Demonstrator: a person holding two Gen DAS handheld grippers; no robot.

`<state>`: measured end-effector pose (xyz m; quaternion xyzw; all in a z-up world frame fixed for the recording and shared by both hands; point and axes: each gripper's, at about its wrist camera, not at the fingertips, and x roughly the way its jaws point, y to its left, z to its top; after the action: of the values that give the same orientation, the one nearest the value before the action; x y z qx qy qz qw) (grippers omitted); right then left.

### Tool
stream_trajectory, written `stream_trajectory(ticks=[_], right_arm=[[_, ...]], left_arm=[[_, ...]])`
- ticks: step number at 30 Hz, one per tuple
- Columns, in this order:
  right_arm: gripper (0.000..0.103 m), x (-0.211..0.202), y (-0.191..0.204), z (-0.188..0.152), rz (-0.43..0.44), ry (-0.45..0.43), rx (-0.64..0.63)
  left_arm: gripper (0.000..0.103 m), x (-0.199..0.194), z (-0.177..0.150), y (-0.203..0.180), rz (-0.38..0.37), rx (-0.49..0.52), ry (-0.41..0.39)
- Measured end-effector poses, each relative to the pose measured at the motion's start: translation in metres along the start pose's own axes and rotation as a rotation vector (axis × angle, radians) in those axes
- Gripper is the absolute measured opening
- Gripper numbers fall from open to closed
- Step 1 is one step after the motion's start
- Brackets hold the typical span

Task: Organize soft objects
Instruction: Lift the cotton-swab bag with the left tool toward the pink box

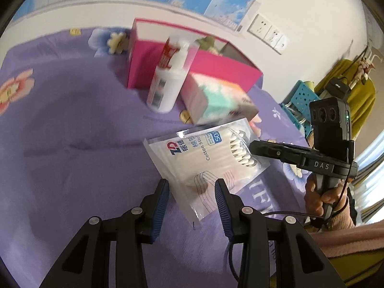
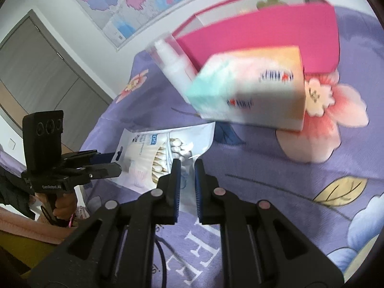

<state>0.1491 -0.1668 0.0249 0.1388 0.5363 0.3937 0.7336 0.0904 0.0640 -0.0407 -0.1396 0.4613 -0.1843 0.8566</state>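
Note:
A clear bag of cotton swabs hangs just over the purple bedspread between both grippers. My right gripper is shut on the swab-head end of the bag. My left gripper is open, and the bag's other end lies between its blue pads without being squeezed. Behind the bag sits a soft tissue pack in pastel colours. Beyond it stands an open pink box with something green inside.
A white pump bottle stands against the pink box's front wall. The flowered purple bedspread runs to the wall. A blue perforated basket is off the bed's right edge. A person's hand grips the right handle.

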Motion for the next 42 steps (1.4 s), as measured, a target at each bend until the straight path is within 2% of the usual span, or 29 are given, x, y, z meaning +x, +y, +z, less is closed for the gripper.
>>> stream_trajectory(ticks=[8,21,33,42], right_arm=[[0.014,-0.016,0.008,0.015,-0.02,-0.049,-0.041],[0.014,-0.023,0.017,0.028,-0.041,-0.076,-0.069],[0.014,-0.04,0.025,0.044,-0.07,-0.129,-0.099],[0.014,-0.049,0.026,0.062,-0.086,-0.168,-0.119]], left_arm=[[0.039,-0.009,0.013,-0.012,0.023,0.048,-0.033],[0.039,-0.016,0.032,-0.02,0.042,0.099,-0.077],[0.039,-0.03,0.058,-0.031,0.022,0.158,-0.13],[0.039,-0.033,0.076,-0.038,0.035,0.194,-0.157]])
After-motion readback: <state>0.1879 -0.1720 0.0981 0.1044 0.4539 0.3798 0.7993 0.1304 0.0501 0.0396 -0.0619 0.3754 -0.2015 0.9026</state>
